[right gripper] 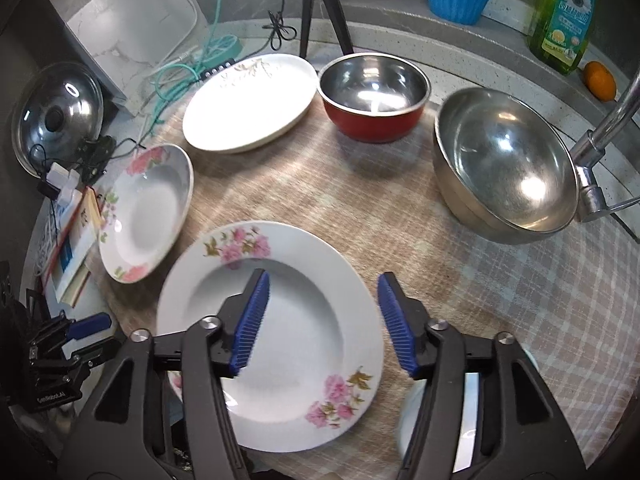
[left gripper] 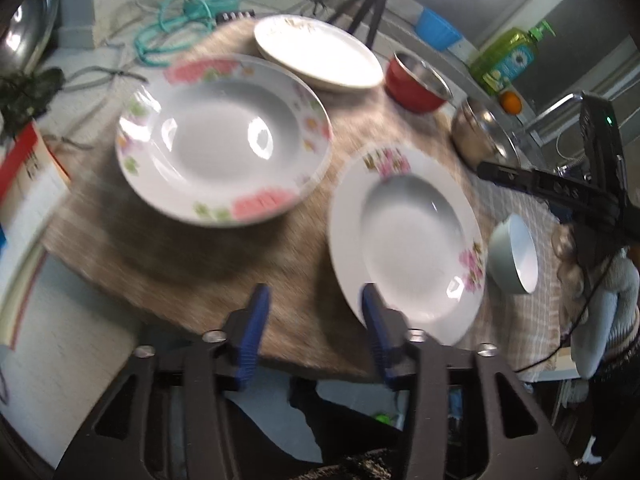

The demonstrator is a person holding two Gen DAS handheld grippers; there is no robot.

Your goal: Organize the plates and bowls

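Hovering above the checked tablecloth [right gripper: 312,184], both grippers stood with their jaws apart and nothing between the blue pads. The right gripper [right gripper: 322,320] hung over the nearer pink-flowered soup plate [right gripper: 304,360], which lay flat near the table's front edge, its pads clear of the rim. The left gripper [left gripper: 314,332] sat just beside that same plate [left gripper: 408,240] at the table's edge, gripping nothing.

A second flowered soup plate [right gripper: 144,212] lay to the left, close to the cloth's border beside some books [right gripper: 76,240]. Behind it sat a plain oval platter [right gripper: 248,100], then a red-sided steel bowl [right gripper: 374,96] and a large steel mixing bowl [right gripper: 504,164] near the tap [right gripper: 604,120]. A small white bowl [left gripper: 516,256] rested at the right of the near plate.

No stacking appeared done yet; every dish was separate. The risks, as I judged them: glazed rims are slick, so a shallow pinch on a plate edge could let it tilt and slide out. The near plate sat close to the table's edge, and a nudge from either gripper might push it off. Stacking plate on plate carelessly could chip them, and the white bowl, nearly under the right gripper, could be knocked.
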